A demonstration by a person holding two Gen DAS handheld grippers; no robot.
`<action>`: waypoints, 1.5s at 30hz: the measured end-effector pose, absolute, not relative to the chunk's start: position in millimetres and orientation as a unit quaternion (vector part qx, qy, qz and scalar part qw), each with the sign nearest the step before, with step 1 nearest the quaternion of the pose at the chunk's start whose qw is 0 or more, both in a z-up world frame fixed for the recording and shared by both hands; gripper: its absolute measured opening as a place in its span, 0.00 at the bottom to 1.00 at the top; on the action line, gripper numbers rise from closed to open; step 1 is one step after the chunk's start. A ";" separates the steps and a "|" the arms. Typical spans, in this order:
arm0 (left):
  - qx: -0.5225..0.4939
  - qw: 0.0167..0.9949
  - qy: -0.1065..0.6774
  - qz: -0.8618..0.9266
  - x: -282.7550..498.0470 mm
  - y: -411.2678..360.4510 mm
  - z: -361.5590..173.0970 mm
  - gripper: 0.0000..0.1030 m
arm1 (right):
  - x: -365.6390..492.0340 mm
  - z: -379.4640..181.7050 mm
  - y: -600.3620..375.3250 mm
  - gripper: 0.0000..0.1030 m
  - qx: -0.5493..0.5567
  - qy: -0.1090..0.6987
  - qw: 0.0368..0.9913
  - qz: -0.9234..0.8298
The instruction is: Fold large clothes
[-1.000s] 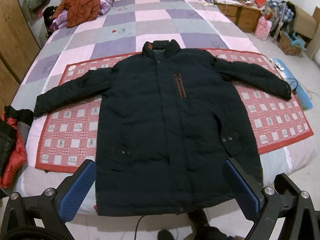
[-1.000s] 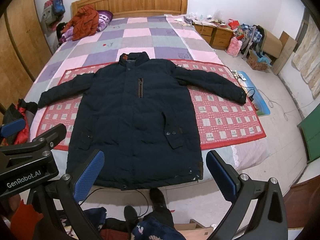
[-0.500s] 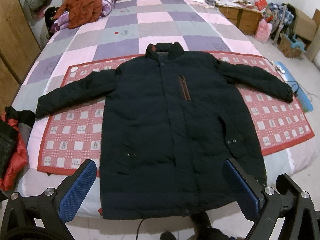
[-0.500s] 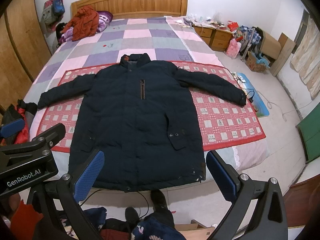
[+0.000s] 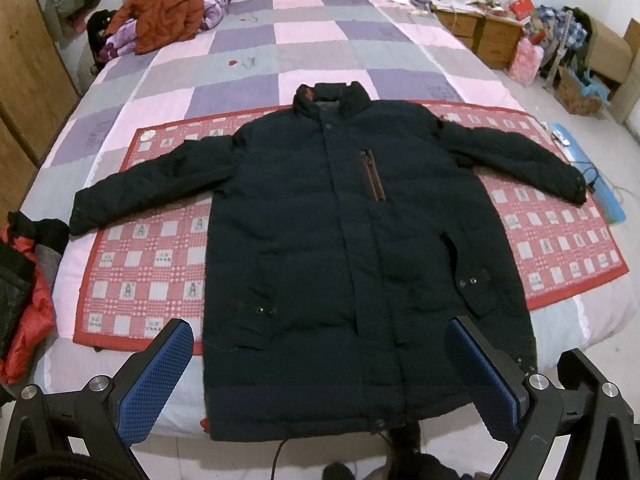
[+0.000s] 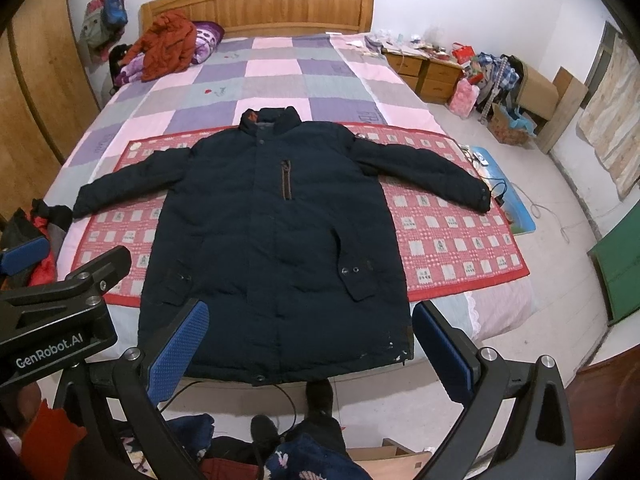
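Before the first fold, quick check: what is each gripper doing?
Left gripper: open, holding nothing.
Right gripper: open, holding nothing.

A patchwork quilt (image 6: 280, 76) of pink, purple and grey squares covers the bed, with a red checked mat (image 6: 448, 240) spread across it. An orange jacket (image 6: 168, 44) is heaped near the wooden headboard (image 6: 260, 4), touching a purple patterned pillow (image 6: 206, 38). A red garment (image 5: 24, 320) hangs off the bed's left edge. Wooden nightstands (image 6: 424, 72) stand to the right, beside a pink bag (image 6: 464, 98) and a cardboard box (image 6: 536, 90). A blue mat (image 6: 508, 192) lies on the floor.
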State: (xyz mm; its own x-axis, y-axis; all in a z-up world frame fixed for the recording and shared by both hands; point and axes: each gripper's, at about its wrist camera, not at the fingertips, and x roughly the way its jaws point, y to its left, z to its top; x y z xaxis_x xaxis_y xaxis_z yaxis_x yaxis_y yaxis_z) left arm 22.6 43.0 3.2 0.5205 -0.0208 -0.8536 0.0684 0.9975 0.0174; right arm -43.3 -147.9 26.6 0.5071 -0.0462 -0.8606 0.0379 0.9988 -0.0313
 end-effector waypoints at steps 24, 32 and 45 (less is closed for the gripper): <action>0.023 0.866 0.499 -0.023 39.3 30.7 -12.5 1.00 | -23.7 19.4 -153.8 1.00 -0.009 0.498 0.867 -0.023; 0.026 0.860 0.509 -0.019 55.8 18.3 -17.5 1.00 | -5.7 9.8 -170.9 1.00 -0.005 0.508 0.861 -0.022; 0.018 0.845 0.535 0.003 95.1 -12.7 -36.4 1.00 | 43.2 -7.5 -202.2 1.00 -0.012 0.529 0.849 0.002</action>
